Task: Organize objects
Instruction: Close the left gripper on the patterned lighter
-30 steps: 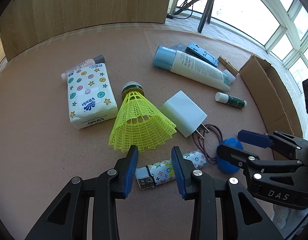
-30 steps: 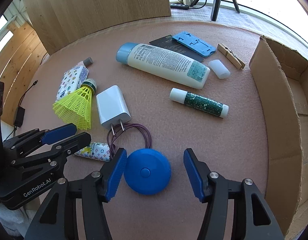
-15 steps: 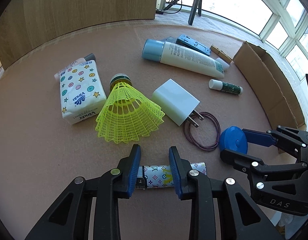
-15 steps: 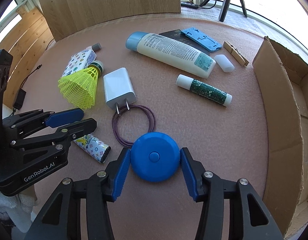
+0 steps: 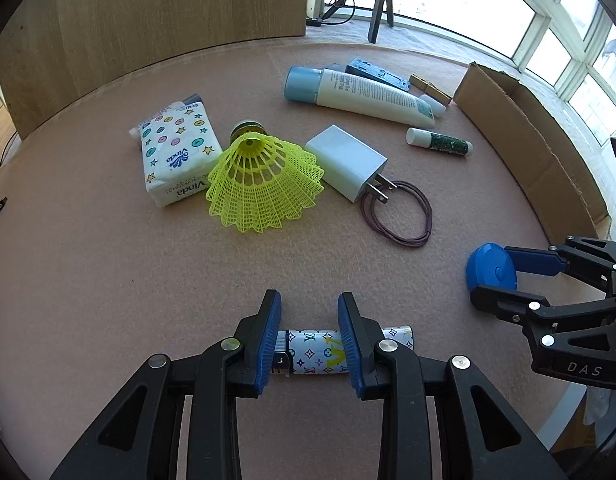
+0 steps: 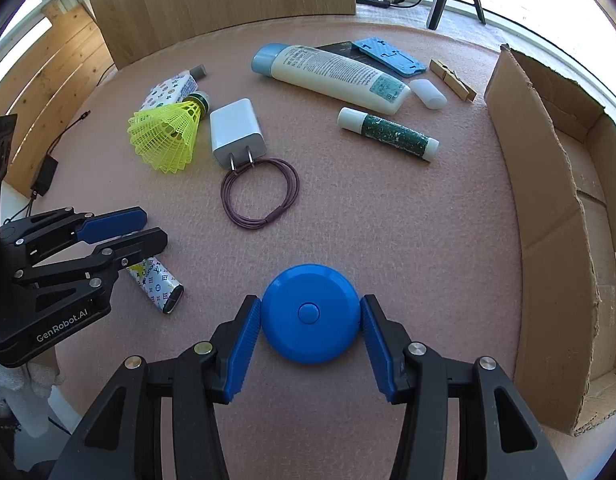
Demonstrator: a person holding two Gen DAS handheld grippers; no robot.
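A lighter (image 5: 312, 350) with a white monogram print lies crosswise between the blue pads of my left gripper (image 5: 309, 320), which is shut on it. In the right wrist view the lighter's (image 6: 158, 284) end sticks out below the left gripper (image 6: 152, 226). My right gripper (image 6: 310, 304) is shut on a round blue case (image 6: 308, 312) with a centre button, one pad pressing on each side. The left wrist view shows that blue case (image 5: 490, 270) held in the right gripper (image 5: 490, 278) at the right. Both grippers point steeply down over the pink felt table (image 5: 108, 280).
A yellow shuttlecock (image 5: 264, 184), a tissue pack (image 5: 176, 152), a white charger (image 5: 346, 162), purple hair ties (image 5: 396, 216), a lotion tube (image 5: 368, 94) and a green stick (image 5: 440, 142) lie farther back. An open cardboard box (image 6: 548, 200) stands at the right edge.
The right gripper's pads closed onto the blue case. Both grippers drew back toward the near edge, carrying the lighter and the case away from the other items.
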